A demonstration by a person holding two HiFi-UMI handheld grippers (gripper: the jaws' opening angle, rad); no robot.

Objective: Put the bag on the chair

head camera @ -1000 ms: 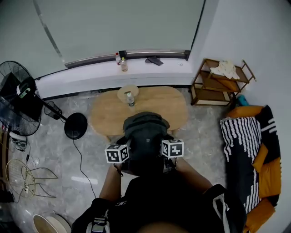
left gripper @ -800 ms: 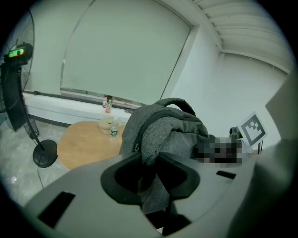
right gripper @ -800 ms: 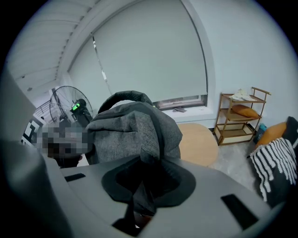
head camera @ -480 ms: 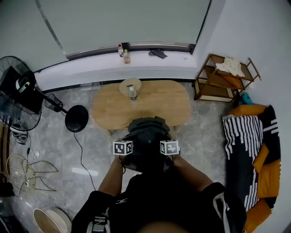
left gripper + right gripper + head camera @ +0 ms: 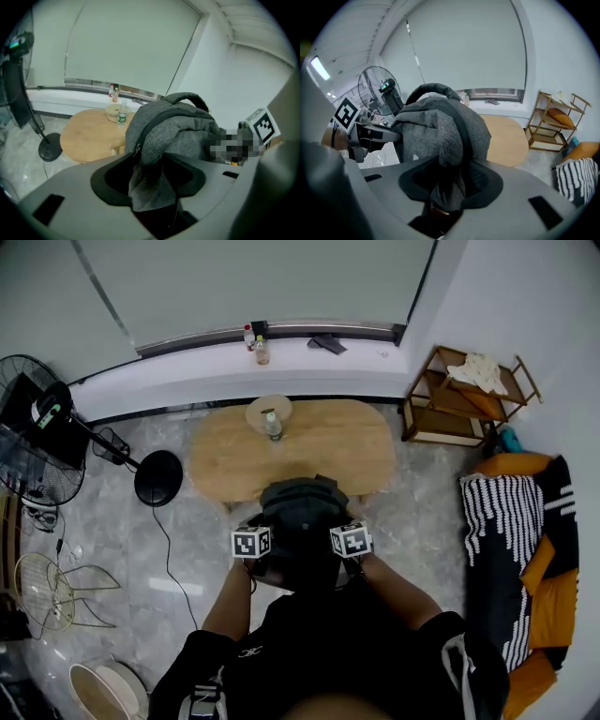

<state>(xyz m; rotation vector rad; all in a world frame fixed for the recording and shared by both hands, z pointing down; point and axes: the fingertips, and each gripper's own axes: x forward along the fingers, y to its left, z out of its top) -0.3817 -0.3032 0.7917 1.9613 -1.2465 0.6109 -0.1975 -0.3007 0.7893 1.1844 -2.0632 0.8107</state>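
A dark grey backpack (image 5: 300,517) stands upright just in front of me, at the near edge of the wooden table. Whatever it rests on is hidden beneath it, so I see no chair. My left gripper (image 5: 262,554) is at the bag's left side and my right gripper (image 5: 339,554) at its right. In the left gripper view a fold of the bag (image 5: 173,126) hangs loose between the left gripper's (image 5: 147,180) jaws, which have just been opening. In the right gripper view the bag's fabric (image 5: 440,126) likewise droops between the right gripper's (image 5: 447,187) widening jaws, with gaps on both sides.
The oval wooden table (image 5: 319,460) carries a bottle (image 5: 273,425) and a bowl (image 5: 267,409). A standing fan (image 5: 37,442) with its round base (image 5: 157,478) is at the left. A wooden shelf (image 5: 459,409) and a striped blanket on orange cushions (image 5: 511,531) are at the right.
The bag and both grippers have come down in front of the table, and the two marker cubes now sit closer together. Over the last half second they have hardly moved.
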